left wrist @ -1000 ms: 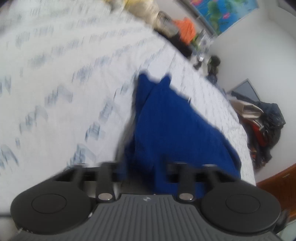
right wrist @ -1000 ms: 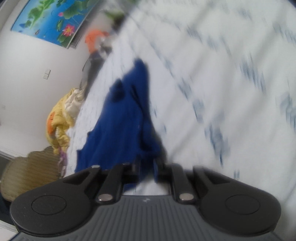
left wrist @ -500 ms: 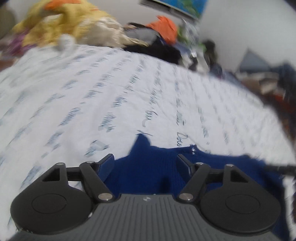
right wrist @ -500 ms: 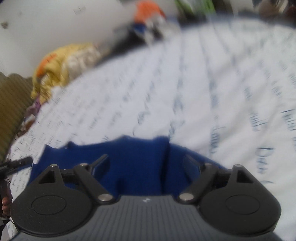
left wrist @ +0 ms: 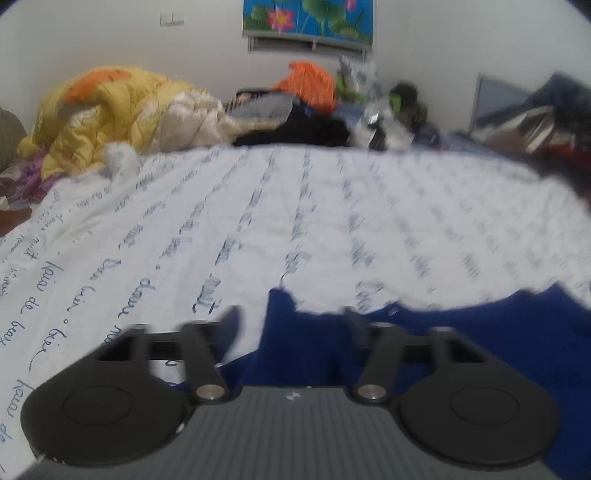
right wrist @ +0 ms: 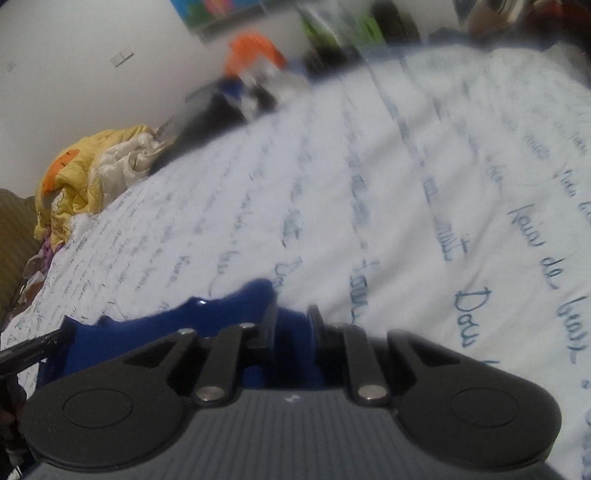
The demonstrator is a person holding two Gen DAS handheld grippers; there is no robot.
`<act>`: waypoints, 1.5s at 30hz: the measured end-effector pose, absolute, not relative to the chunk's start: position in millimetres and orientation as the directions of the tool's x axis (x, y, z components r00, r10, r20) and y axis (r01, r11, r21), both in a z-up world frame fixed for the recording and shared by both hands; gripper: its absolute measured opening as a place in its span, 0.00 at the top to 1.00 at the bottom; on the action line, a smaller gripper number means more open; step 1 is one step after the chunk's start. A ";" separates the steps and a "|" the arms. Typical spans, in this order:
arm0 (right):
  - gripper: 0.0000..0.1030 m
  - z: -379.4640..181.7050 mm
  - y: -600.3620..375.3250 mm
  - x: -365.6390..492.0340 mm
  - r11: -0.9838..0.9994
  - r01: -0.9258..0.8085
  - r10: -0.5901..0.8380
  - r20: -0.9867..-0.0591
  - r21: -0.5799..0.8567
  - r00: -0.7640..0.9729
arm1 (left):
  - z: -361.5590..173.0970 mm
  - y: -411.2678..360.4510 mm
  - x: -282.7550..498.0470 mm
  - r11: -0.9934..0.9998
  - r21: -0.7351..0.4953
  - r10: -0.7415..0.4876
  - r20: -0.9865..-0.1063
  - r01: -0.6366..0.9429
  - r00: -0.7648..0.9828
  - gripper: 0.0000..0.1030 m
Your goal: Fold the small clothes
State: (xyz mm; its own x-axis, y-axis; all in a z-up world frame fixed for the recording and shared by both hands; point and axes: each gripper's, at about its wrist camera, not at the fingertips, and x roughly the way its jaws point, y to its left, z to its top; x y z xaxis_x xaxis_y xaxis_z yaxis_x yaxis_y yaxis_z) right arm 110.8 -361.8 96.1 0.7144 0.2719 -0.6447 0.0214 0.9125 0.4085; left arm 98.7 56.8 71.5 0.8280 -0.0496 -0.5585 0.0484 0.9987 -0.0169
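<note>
Both views have levelled since the earlier frames. Blue garment (left wrist: 461,343) lies lower centre on the printed sheet (left wrist: 258,221). Left gripper (left wrist: 290,321) is opening, apparently gripping nothing. Right gripper (right wrist: 291,314) is closing, pinching blue cloth.

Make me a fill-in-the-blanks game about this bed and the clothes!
1. The crumpled cloth garment between the tools is ____.
2. The white bedsheet is printed with blue ____.
3. The puffy quilt heaped at the bed's far left is mostly ____.
4. The wall picture shows pink ____.

Missing words: blue; writing; yellow; flowers
</note>
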 end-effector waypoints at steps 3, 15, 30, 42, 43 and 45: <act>0.46 131.5 -337.1 86.7 0.923 -0.097 0.299 -0.536 0.373 0.790 | 79.8 36.2 88.8 0.994 -0.034 -0.108 -0.540 0.106 0.835 0.10; 0.00 78.5 -313.6 140.0 0.991 -0.010 0.101 -0.700 0.132 0.707 | 26.2 19.9 115.5 0.989 0.001 -0.115 -0.631 0.149 0.767 0.07; 0.00 22.1 -218.6 161.5 0.963 -0.264 0.225 -0.677 0.047 0.700 | 28.2 23.7 107.6 0.989 -0.017 -0.123 -0.623 0.145 0.772 0.05; 0.00 1.7 -213.2 183.5 0.976 -0.209 0.200 -0.661 0.067 0.724 | 60.5 139.6 -68.8 0.775 -0.571 -0.112 -0.548 -0.272 0.829 0.03; 0.00 -0.3 -212.5 186.3 0.975 -0.209 0.204 -0.659 0.073 0.724 | 56.2 144.8 -83.9 0.731 -0.613 -0.126 -0.554 -0.301 0.823 0.03; 0.00 -4.6 -212.0 190.3 0.974 -0.209 0.212 -0.655 0.084 0.725 | 45.8 149.7 -102.3 0.664 -0.669 -0.174 -0.574 -0.336 0.800 0.03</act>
